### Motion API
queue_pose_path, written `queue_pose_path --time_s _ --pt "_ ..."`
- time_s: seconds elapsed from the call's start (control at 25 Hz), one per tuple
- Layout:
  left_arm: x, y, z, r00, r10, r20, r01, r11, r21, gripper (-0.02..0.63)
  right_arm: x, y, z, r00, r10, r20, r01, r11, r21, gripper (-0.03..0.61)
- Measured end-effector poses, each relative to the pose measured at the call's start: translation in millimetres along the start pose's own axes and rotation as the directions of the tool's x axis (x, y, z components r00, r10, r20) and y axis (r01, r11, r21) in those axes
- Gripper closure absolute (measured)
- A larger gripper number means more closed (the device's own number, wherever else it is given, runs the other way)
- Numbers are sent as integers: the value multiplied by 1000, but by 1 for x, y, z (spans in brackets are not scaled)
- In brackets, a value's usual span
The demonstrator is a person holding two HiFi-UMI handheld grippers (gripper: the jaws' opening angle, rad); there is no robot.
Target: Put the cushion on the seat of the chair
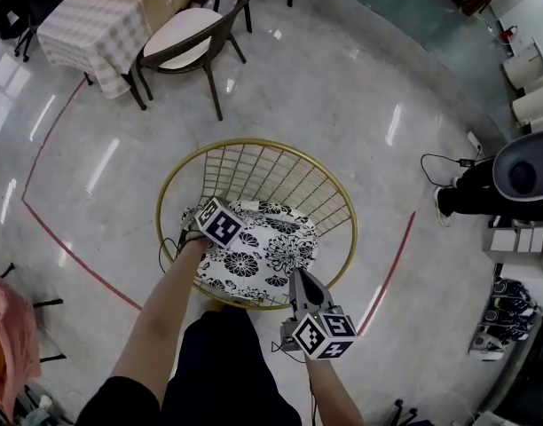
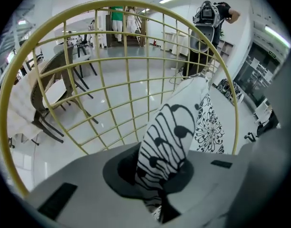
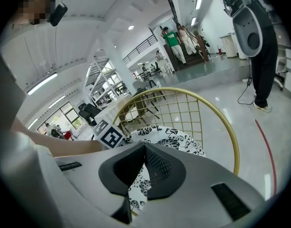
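Tongs in the person's left hand [image 2: 160,172] were clamped on a fold of the cushion [image 1: 267,247], its black-and-white cloth gathered up into a ridge between the pads. The right tongs [image 3: 144,151] hovered over the cushion's near right edge with their pads drawn together at the tips and nothing visible between them. The cushion lay inside the gold wire chair [image 1: 254,140], toward the near rim and a little left of the middle. Its left corner was lifted by the grip and the rest was spread over the wire seat. Judging from how easily the cloth bunched in the left tongs, it was soft and light, with loose filling and no stiff edge. It would probably sag and fold from wherever it was held rather than move as a flat slab. A single pinch at one corner would likely let the far side drag or catch on the wire grid, so a second hold on the opposite edge looked sensible. The right tongs would need to open and take a thick bite of cloth and padding there, not just the printed cover, which might slide off the filling. The cushion seemed in no danger of breaking. The main risk appeared to be a crooked or rucked lie against the near rim instead of square on the seat.
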State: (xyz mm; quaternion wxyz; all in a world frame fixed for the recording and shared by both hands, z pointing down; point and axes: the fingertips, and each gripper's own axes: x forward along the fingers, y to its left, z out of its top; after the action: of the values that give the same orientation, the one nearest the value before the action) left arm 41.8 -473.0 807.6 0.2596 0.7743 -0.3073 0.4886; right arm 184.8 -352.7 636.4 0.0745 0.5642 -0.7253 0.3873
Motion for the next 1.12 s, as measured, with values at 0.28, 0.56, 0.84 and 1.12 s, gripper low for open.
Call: queue_pose_path --time_s 0.28,0.56,0.84,1.12 --pt "-3 10 4 996 85 -9 -85 995 52 480 -8 -6 -9 1000 -11 -10 11 999 30 563" --pt "-6 18 12 987 159 6 -159 984 79 312 -11 -11 -14 1000 -13 -14 13 999 41 563" --pt "-21 27 24 970 229 82 -236 968 82 124 -16 -9 -15 1000 -12 -4 12 999 45 563" --pt "-59 15 43 948 235 217 -253 965 63 124 -21 -2 -19 1000 -13 15 12 998 57 563"
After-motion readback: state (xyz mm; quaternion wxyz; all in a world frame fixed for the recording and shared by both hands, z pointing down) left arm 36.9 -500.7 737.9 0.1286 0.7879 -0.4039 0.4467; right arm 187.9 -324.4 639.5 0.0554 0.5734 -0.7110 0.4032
